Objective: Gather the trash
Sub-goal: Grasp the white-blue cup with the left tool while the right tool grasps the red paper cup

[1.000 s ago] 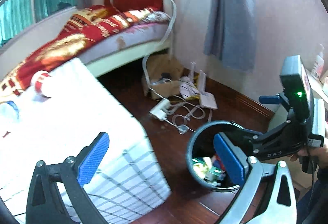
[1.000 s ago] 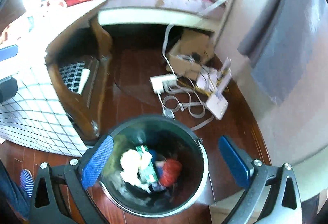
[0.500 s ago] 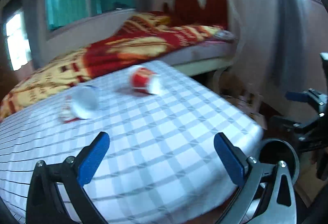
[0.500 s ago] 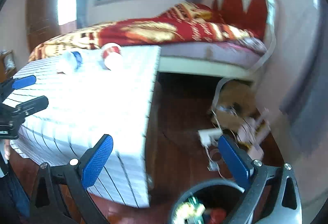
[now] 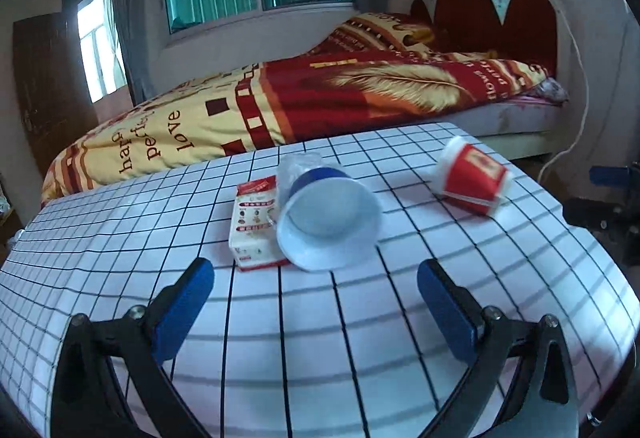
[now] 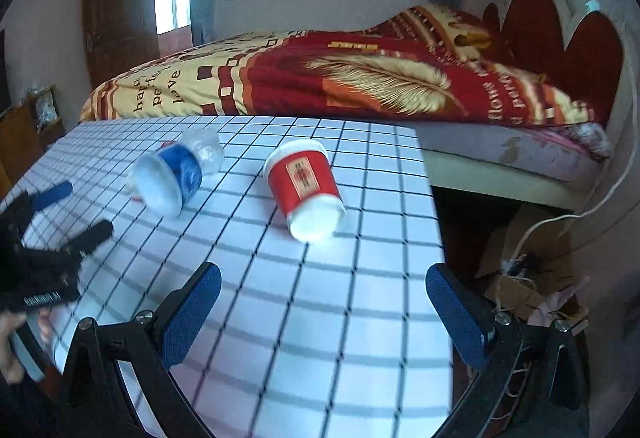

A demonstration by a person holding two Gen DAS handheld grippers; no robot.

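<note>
We hold both grippers low over the surface [image 5: 360, 338], which is draped in a white cloth with a black grid. Our left gripper [image 5: 316, 302] has its blue-padded fingers [image 5: 184, 302] spread wide, with nothing between them; our right gripper [image 6: 322, 312] is likewise spread and empty.

Three pieces of trash lie on the surface. A blue paper cup with a white inside [image 5: 328, 222] lies on its side near the middle, its open mouth turned toward our left gripper, just ahead of the gap between the fingers. Behind it, touching or nested against its base, is a crumpled clear plastic cup [image 5: 298, 163]. Just beside the blue cup, on its left, a small white and red printed packet [image 5: 254, 224] lies flat, its right edge tucked under the cup's rim. Toward the right edge of the surface a red paper cup with a white rim and a yellow-framed label [image 5: 472, 175] lies on its side, apart from the others.

In the right wrist view the red cup [image 6: 306, 189] lies ahead of the right fingers, base toward us, close to the far right corner of the surface, while the blue cup [image 6: 168, 175] is further left. The left gripper [image 6: 72, 209] shows at the left edge of that view, over the surface, a hand [image 6: 12, 342] gripping its handle.

Beyond the surface stands a bed with a red and yellow quilt [image 5: 320, 97] and a red scalloped headboard [image 5: 496, 13].
</note>
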